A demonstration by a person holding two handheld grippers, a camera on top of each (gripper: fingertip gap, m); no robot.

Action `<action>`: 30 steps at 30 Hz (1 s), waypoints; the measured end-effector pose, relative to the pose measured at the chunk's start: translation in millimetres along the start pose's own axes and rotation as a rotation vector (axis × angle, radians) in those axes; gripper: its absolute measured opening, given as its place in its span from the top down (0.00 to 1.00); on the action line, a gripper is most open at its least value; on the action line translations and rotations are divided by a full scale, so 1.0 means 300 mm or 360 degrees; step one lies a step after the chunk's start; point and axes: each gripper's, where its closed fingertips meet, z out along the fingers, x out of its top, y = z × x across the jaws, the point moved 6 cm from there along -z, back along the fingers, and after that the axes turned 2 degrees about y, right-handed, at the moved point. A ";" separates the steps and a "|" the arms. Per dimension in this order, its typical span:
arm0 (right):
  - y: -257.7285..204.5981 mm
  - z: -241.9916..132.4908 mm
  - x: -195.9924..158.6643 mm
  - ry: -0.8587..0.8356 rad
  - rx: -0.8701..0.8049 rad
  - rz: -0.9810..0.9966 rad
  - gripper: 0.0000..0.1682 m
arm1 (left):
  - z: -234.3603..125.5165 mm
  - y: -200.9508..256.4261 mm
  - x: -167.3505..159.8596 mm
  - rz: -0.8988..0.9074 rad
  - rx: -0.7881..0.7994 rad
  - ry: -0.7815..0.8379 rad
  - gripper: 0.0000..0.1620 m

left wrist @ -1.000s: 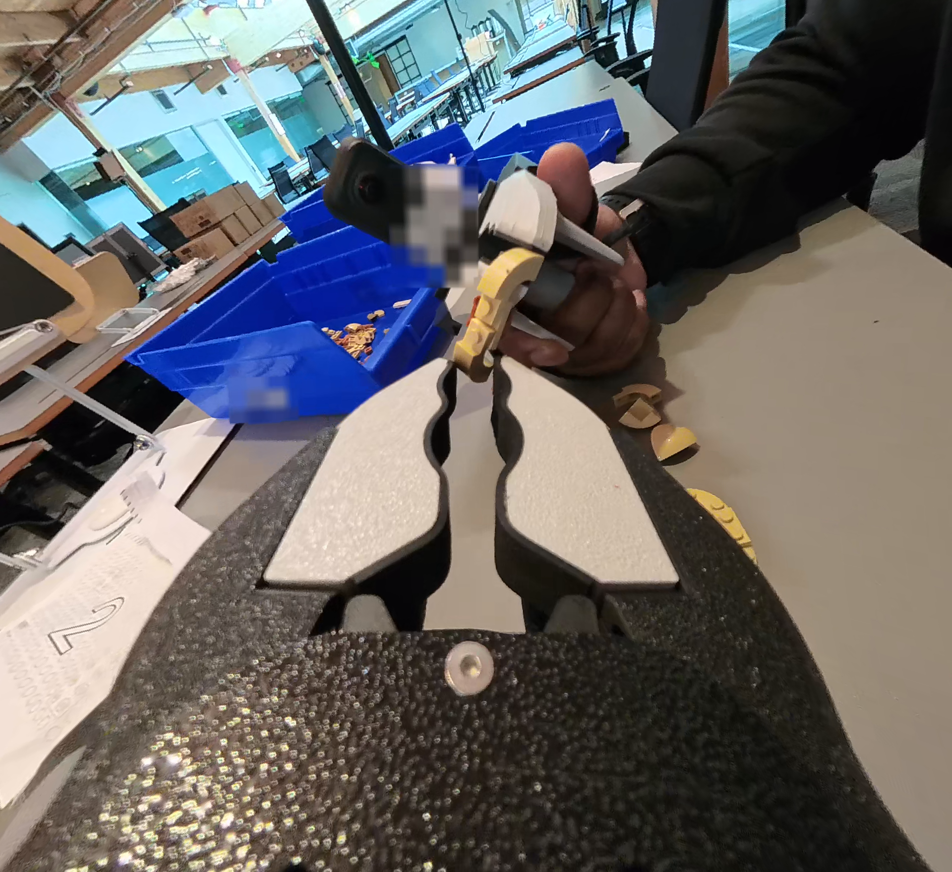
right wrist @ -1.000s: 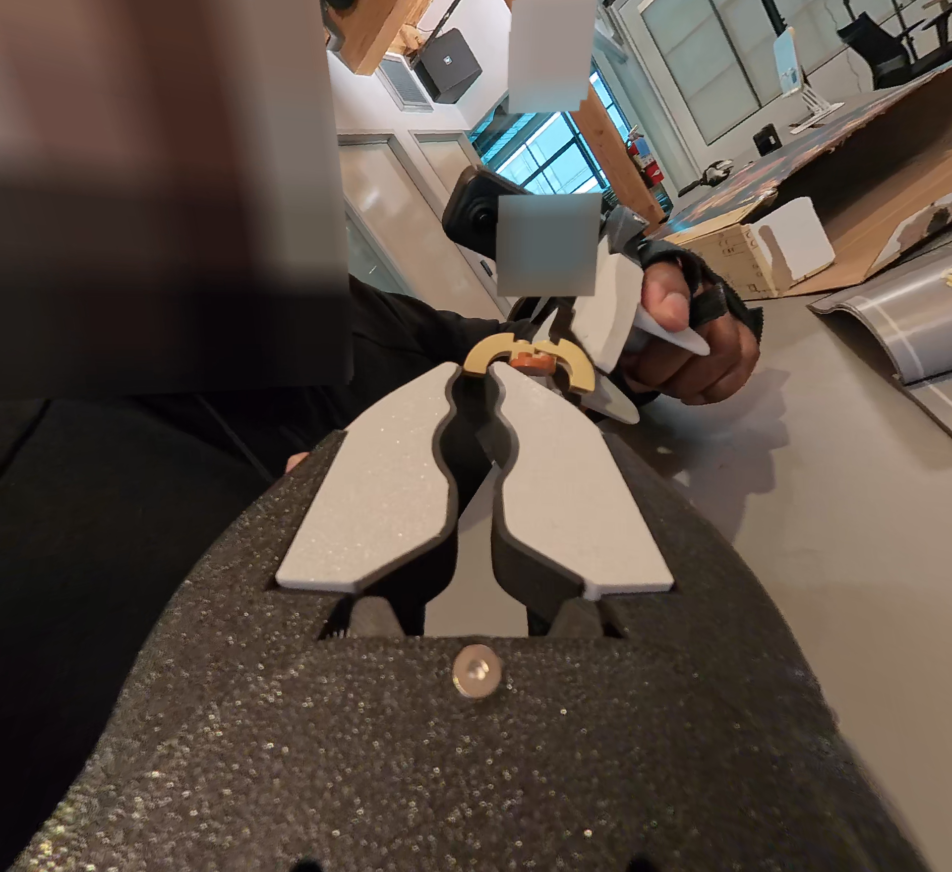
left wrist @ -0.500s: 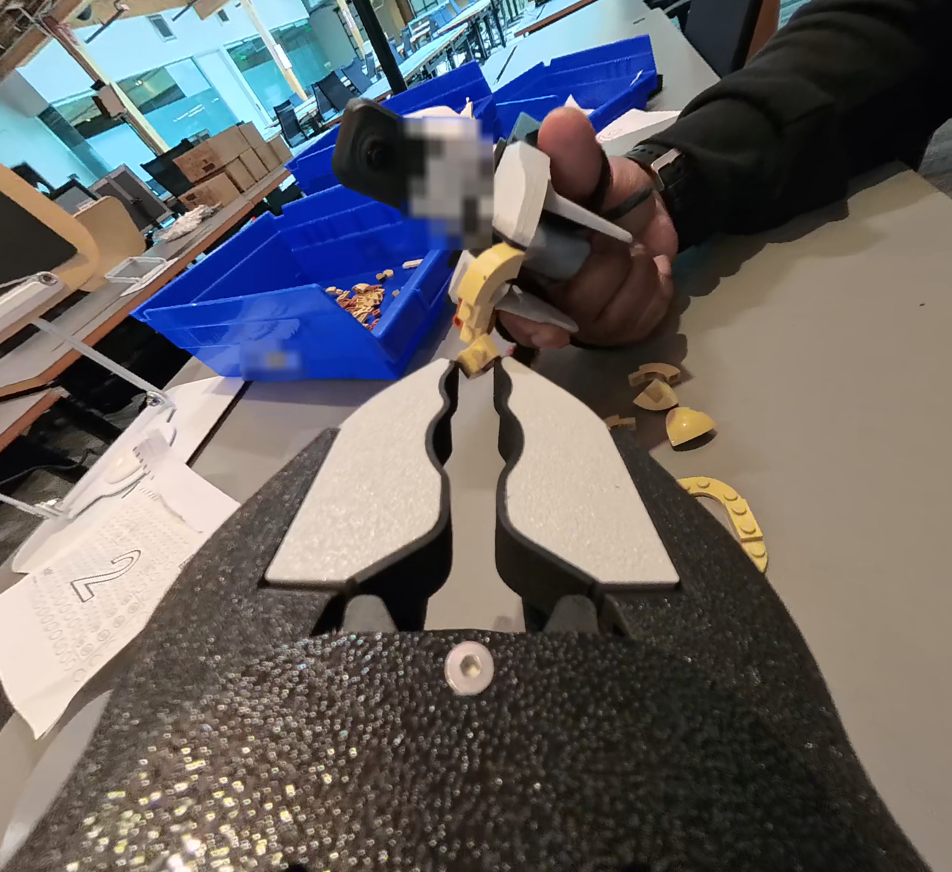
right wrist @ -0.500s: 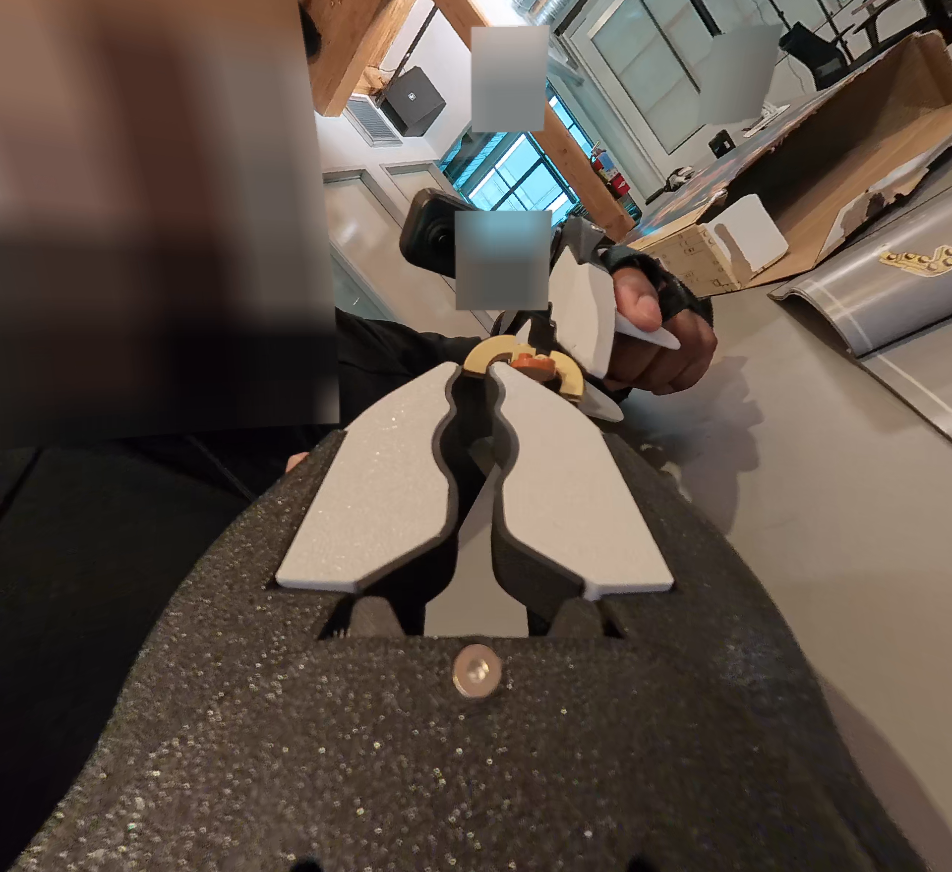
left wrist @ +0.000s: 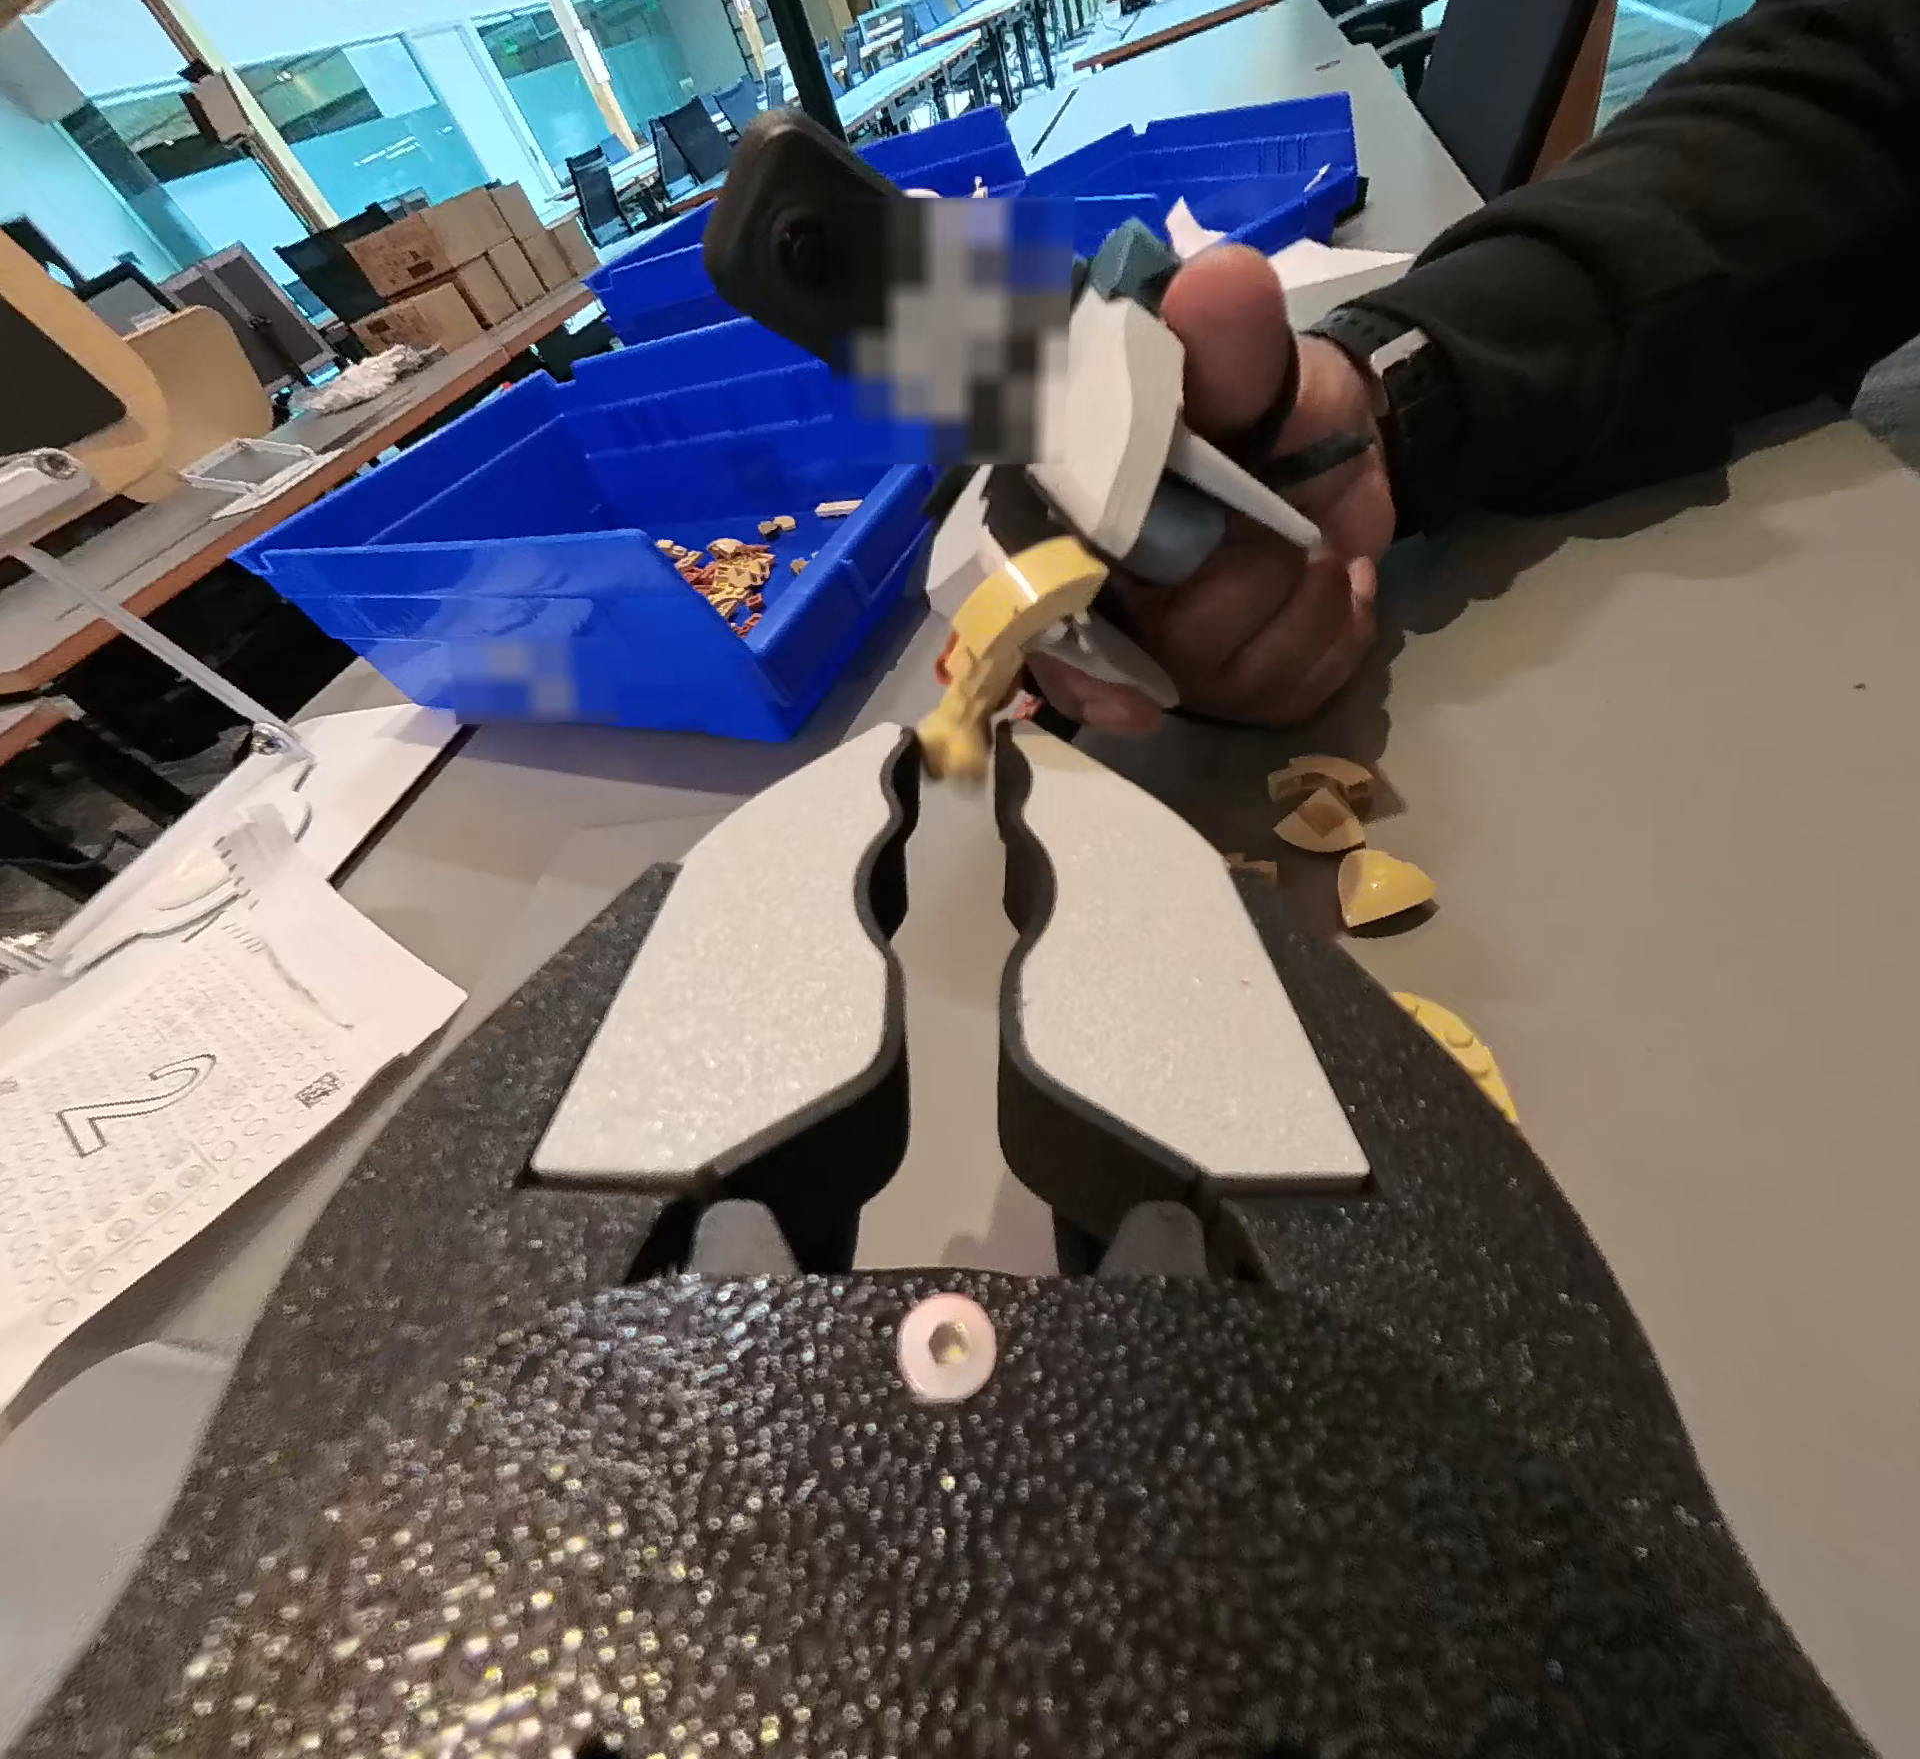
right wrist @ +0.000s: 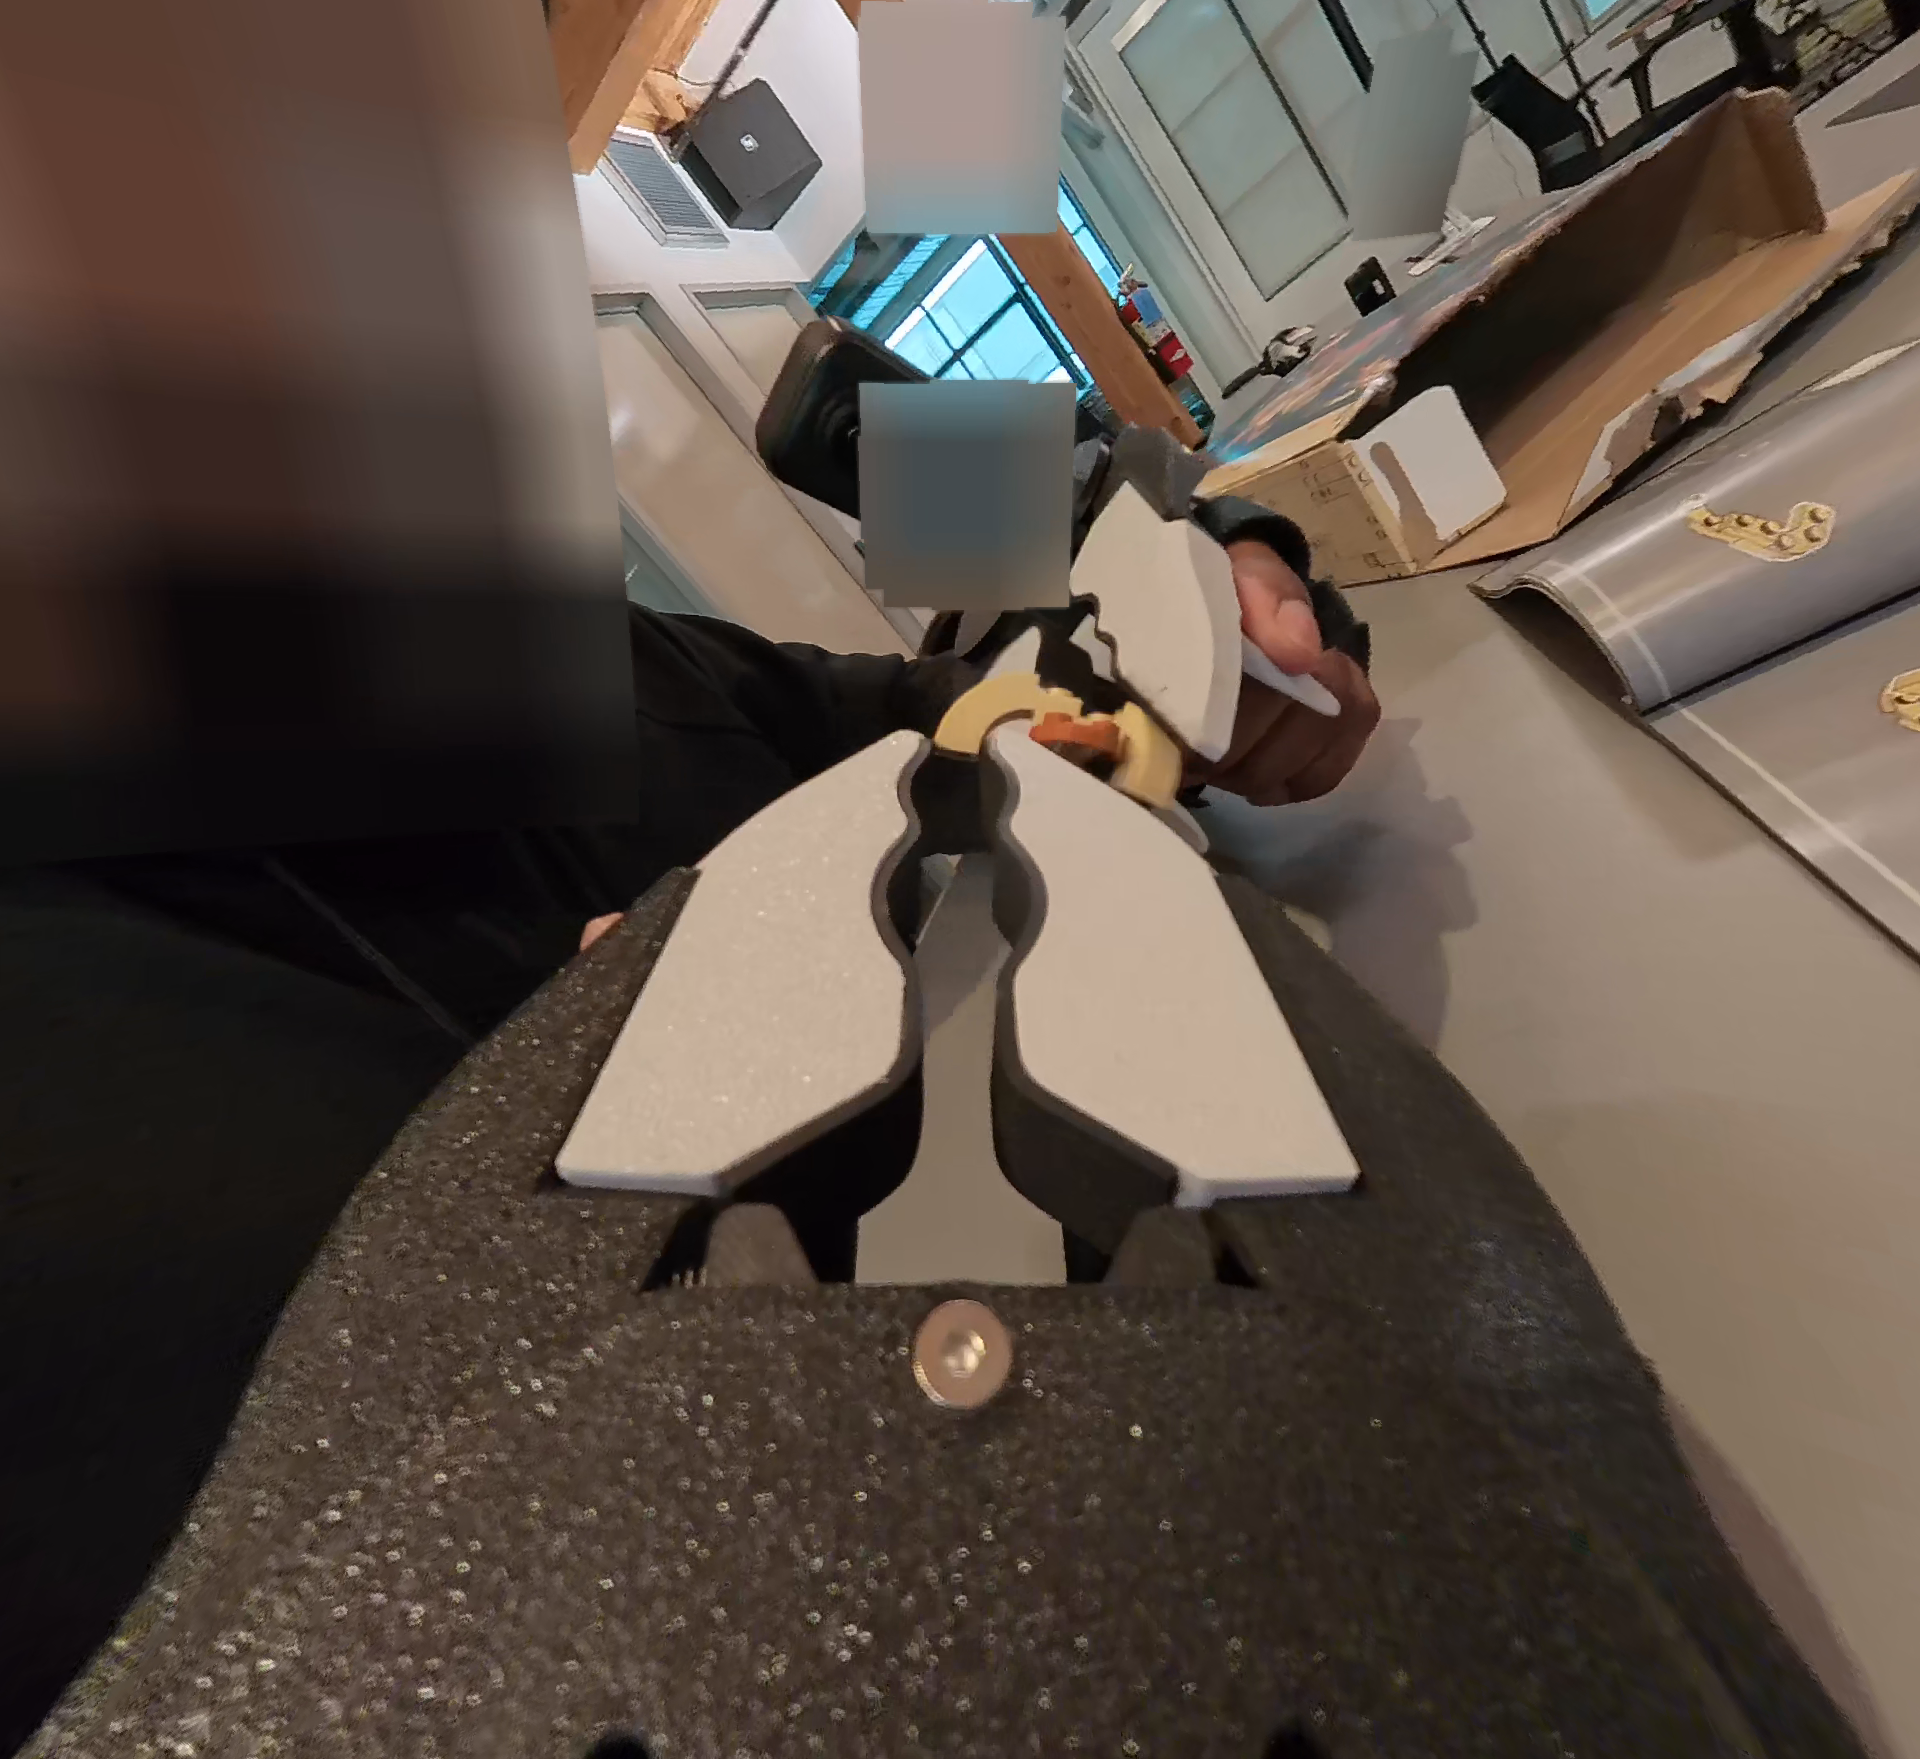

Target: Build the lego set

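Observation:
A tan curved lego arch [left wrist: 1013, 629] with a small orange-brown piece [right wrist: 1075, 730] on it hangs in the air between both grippers. My left gripper [left wrist: 951, 753] is shut on the arch's lower end. My right gripper [right wrist: 958, 741] is shut on the other end of the arch [right wrist: 977, 717]. Each gripper also shows in the other's view, held by a hand: the right one in the left wrist view [left wrist: 1101, 421], the left one in the right wrist view [right wrist: 1164, 629]. The grey table [left wrist: 1662, 878] lies below.
Loose tan pieces [left wrist: 1320, 800] and a tan dome [left wrist: 1382, 888] lie right of my left fingers, with a yellow curved plate [left wrist: 1460, 1049] nearer. A blue bin [left wrist: 499, 608] of small brown pieces stands at left, a printed paper bag [left wrist: 156, 1086] in front. A grey booklet [right wrist: 1766, 629] and cardboard [right wrist: 1662, 275] lie at right. The grippers are tip to tip, or close to it.
Both grippers have kept hold of the arch. The left wrist view has tipped down toward the table. In the right wrist view the left gripper has tilted over to the right.

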 end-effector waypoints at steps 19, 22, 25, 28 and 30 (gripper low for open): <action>-0.020 0.023 -0.019 -0.0227 -0.0219 -0.0164 0.95 | 0.008 0.019 -0.011 0.0329 0.0076 -0.0081 0.93; -0.013 0.022 -0.020 -0.0173 -0.0185 -0.0084 0.95 | 0.008 0.020 -0.009 0.0415 0.0133 -0.0094 0.93; -0.007 0.026 -0.025 -0.0164 -0.0196 -0.0077 0.95 | 0.010 0.020 -0.013 0.0440 0.0152 -0.0103 0.93; -0.003 0.027 -0.024 -0.0176 -0.0257 -0.0111 0.95 | 0.012 0.016 -0.019 0.0446 0.0173 -0.0124 0.93; -0.001 0.029 -0.024 -0.0193 -0.0315 -0.0147 0.95 | 0.014 0.016 -0.025 0.0479 0.0192 -0.0150 0.93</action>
